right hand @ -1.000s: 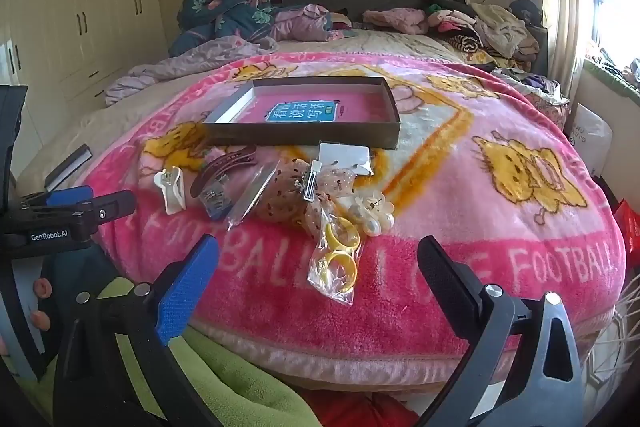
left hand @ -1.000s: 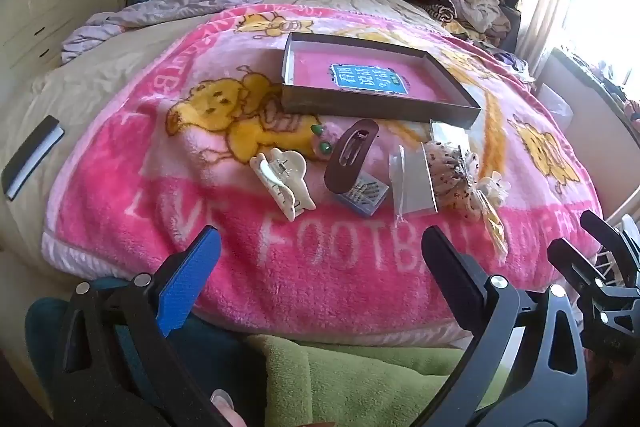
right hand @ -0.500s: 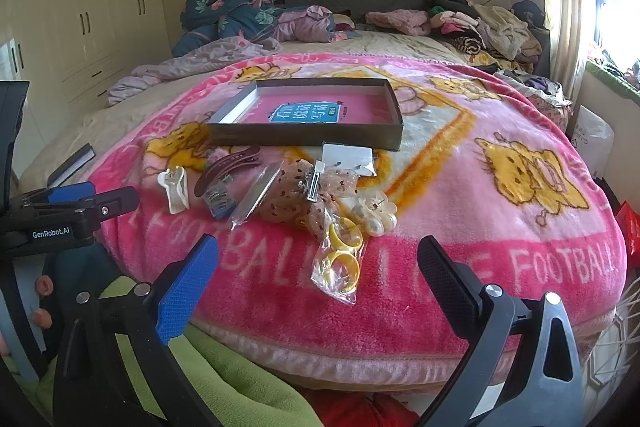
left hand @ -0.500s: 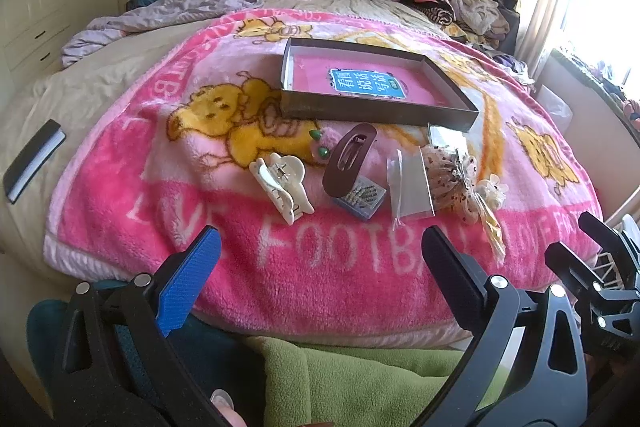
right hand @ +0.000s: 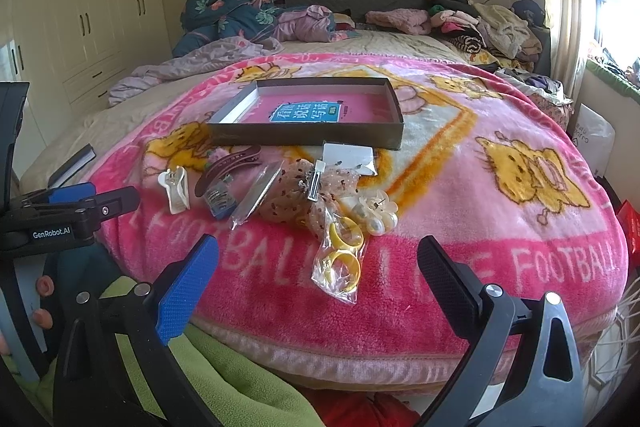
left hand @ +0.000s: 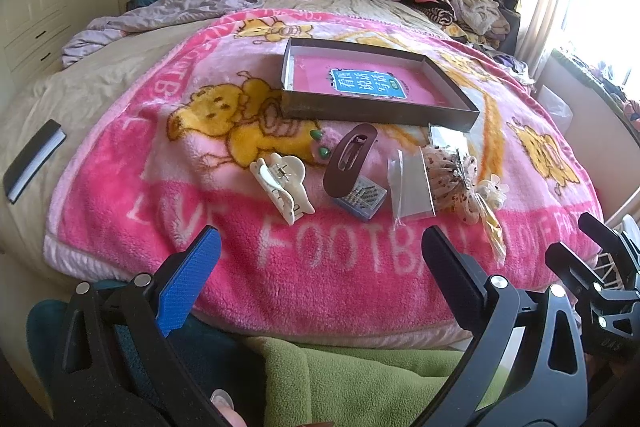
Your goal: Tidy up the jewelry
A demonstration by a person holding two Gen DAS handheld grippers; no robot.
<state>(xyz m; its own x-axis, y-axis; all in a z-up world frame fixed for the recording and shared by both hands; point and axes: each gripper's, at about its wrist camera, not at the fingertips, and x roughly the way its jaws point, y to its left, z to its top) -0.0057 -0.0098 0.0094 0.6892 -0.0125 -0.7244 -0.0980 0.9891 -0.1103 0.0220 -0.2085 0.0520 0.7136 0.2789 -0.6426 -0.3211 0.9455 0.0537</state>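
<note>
Jewelry and hair pieces lie in a loose row across the middle of both views, on the pink blanket (left hand: 120, 187) just in front of the shallow brown box (right hand: 304, 139), which sits above them in the frame and holds none of them yet.

At the left of the row, the cream claw clip (left hand: 282, 187) looks like stiff, light plastic; its pinched spine is the likely place to take hold. Next, the brown oval barrette (left hand: 350, 159) leans on a small blue packet (left hand: 360, 195); it is thin and probably slick, so gripping across its narrow width seems safer than along its length. The clear flat sleeve (left hand: 412, 187) is limp film and would likely buckle; an edge pinch should do. The dotted mesh bow (right hand: 296, 193) is soft and will squash. The pearl flower piece (right hand: 376, 213) looks the most fragile, with a thin pin showing. Lowest in the right wrist view, the bagged yellow rings (right hand: 340, 259) sit in slippery film; grabbing the bag's top would probably lift them all.

The left gripper (left hand: 320, 267) and right gripper (right hand: 318, 267) both hang at the bottom of their frames with fingers spread wide, holding nothing, short of the bed's edge.
</note>
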